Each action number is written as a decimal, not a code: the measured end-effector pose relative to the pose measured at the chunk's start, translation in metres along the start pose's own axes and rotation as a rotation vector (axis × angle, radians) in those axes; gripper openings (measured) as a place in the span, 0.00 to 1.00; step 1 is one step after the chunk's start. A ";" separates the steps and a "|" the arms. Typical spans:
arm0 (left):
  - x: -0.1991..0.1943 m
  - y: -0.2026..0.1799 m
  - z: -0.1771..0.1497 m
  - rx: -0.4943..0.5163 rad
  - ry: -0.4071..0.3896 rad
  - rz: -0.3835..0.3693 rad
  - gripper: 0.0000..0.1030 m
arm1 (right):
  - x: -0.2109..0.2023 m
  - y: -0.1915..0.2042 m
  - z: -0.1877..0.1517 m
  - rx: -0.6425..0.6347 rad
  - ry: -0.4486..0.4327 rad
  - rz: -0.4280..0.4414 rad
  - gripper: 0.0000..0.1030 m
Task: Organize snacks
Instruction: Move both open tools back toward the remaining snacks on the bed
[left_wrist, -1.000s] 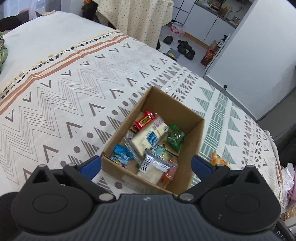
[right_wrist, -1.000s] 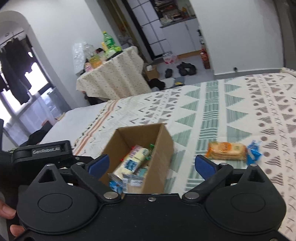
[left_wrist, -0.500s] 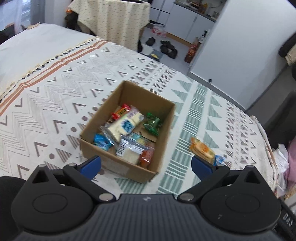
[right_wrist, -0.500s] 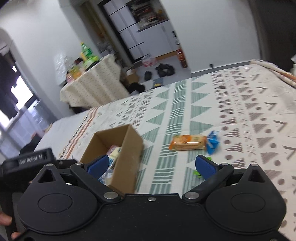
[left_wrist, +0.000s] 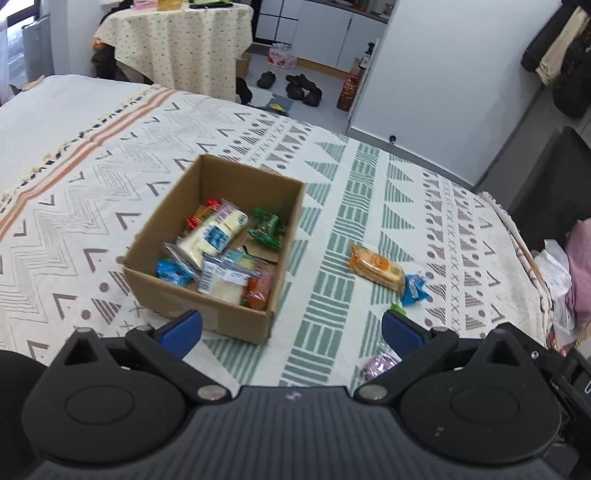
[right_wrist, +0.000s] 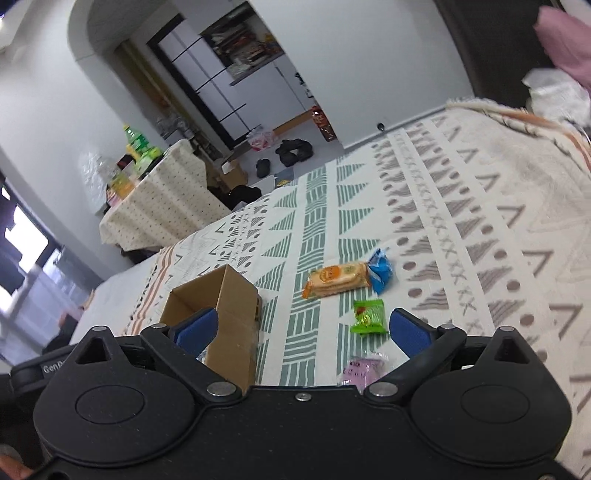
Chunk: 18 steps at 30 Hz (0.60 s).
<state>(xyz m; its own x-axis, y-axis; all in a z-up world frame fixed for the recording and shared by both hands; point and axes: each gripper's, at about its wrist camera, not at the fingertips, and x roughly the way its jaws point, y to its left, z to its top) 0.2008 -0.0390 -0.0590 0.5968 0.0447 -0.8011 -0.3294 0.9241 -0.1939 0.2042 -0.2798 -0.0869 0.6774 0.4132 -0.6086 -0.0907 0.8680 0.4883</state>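
Note:
A cardboard box (left_wrist: 173, 266) (right_wrist: 236, 295) holding several wrapped snacks sits on the patterned bedspread. To its right lie an orange cracker pack (left_wrist: 376, 266) (right_wrist: 336, 277), a small blue packet (left_wrist: 415, 290) (right_wrist: 380, 271), a green packet (right_wrist: 369, 317) and a purple packet (left_wrist: 378, 364) (right_wrist: 364, 367). My left gripper (left_wrist: 291, 328) hovers open over the box's near right corner, nothing between its blue pads. My right gripper (right_wrist: 301, 330) is open too, with the green and purple packets just inside its right finger.
The bedspread (left_wrist: 92, 177) stretches wide to the left and far side. A table with a dotted cloth (left_wrist: 177, 44) stands beyond the bed, with shoes (left_wrist: 299, 83) on the floor. Clothes and a white bag (left_wrist: 561, 273) crowd the right edge.
Both grippers have pulled back and swung right. The box has slid left in both views, and the loose packets to its right have come into sight. Both stay open.

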 end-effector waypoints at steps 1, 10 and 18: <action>0.002 -0.002 -0.002 -0.001 0.006 -0.004 1.00 | 0.000 -0.003 0.000 0.009 0.001 0.001 0.96; 0.029 -0.030 -0.018 0.021 0.055 -0.063 1.00 | 0.003 -0.032 0.002 0.149 0.008 -0.036 0.92; 0.072 -0.047 -0.032 -0.003 0.114 -0.082 0.98 | 0.019 -0.053 0.000 0.207 0.058 -0.059 0.84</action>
<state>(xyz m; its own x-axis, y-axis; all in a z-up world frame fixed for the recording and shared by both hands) 0.2355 -0.0909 -0.1256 0.5346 -0.0748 -0.8418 -0.2850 0.9218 -0.2629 0.2215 -0.3181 -0.1244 0.6331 0.3838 -0.6722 0.1040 0.8184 0.5651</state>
